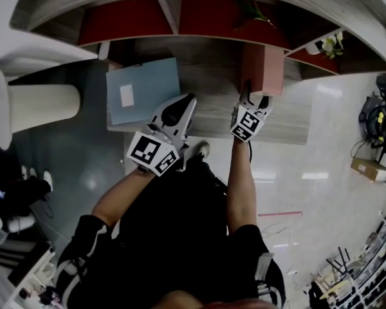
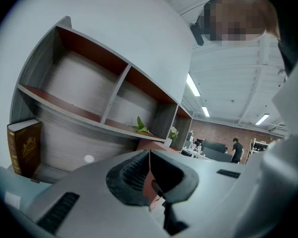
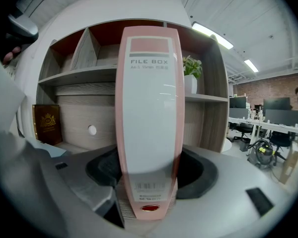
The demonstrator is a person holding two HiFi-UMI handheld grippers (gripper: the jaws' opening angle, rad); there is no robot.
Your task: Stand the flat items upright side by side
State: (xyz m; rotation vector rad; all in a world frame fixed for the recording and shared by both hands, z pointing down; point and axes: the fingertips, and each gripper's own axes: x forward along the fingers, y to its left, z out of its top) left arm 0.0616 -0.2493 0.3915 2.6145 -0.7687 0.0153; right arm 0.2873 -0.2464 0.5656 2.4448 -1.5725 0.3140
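Observation:
A pink file box (image 1: 264, 69) stands upright on the desk (image 1: 212, 118) against the shelf's right side. My right gripper (image 1: 255, 102) is shut on the lower part of its white-labelled spine (image 3: 149, 118), with a dark pad on each side. A light blue file box (image 1: 143, 89) lies flat on the desk to the left. Just right of the blue box, over the desk's front part, my left gripper (image 1: 190, 100) hangs shut and empty. In the left gripper view its jaws meet with nothing between them.
A brown book (image 3: 46, 124) stands upright at the far left of the shelf unit (image 1: 180, 18). A potted plant (image 3: 191, 66) sits on the shelf above the pink box. A white round column (image 1: 38, 105) stands left of the desk. Beyond it on the right are office desks and chairs.

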